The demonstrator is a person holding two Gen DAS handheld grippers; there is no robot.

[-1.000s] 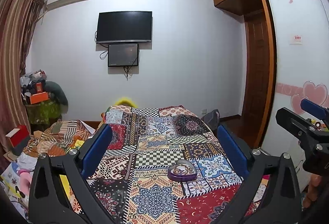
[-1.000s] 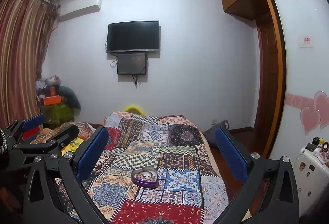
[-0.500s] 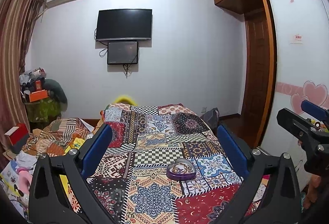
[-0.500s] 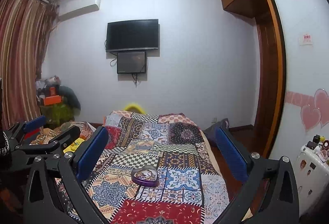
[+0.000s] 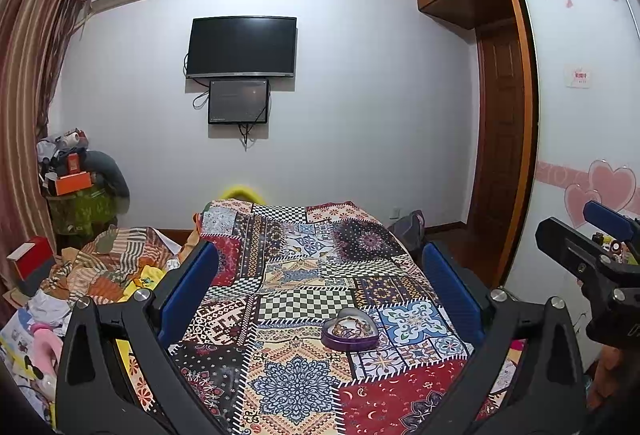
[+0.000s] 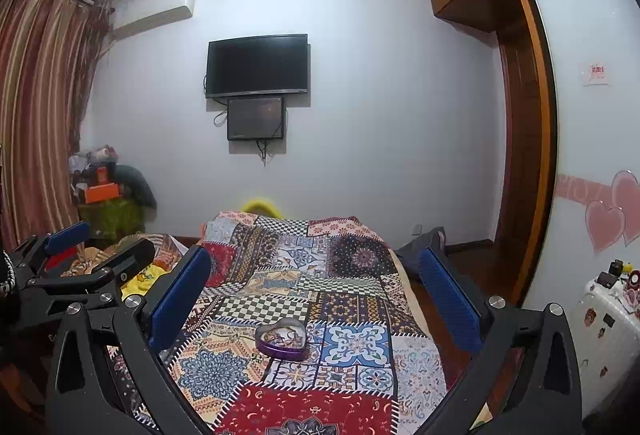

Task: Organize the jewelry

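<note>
A: What fills most of the frame?

B: The bed (image 5: 304, 275), under a patchwork quilt (image 6: 312, 319), running from the centre to the bottom edge. Above it, at centre top, a television (image 5: 242, 47) hangs on the wall with a smaller screen (image 5: 238, 101) just below. A wooden wardrobe (image 5: 500, 139) runs down the right side, striped curtains (image 6: 36, 107) down the left.

A: And the tools?

B: The left tool (image 5: 320, 299) has its jaws spread wide, nothing between them. The right tool (image 6: 314, 299) is equally wide open and also holds nothing. Each shows at the edge of the other's view.

A: Where's the jewelry?

B: In a purple heart-shaped tin (image 5: 351, 329), open, resting on the quilt. It sits lower centre-right in the left view and lower centre in the right view (image 6: 282, 338). Tangled jewelry (image 5: 352, 325) lies inside; single pieces are too small to tell apart.
</note>
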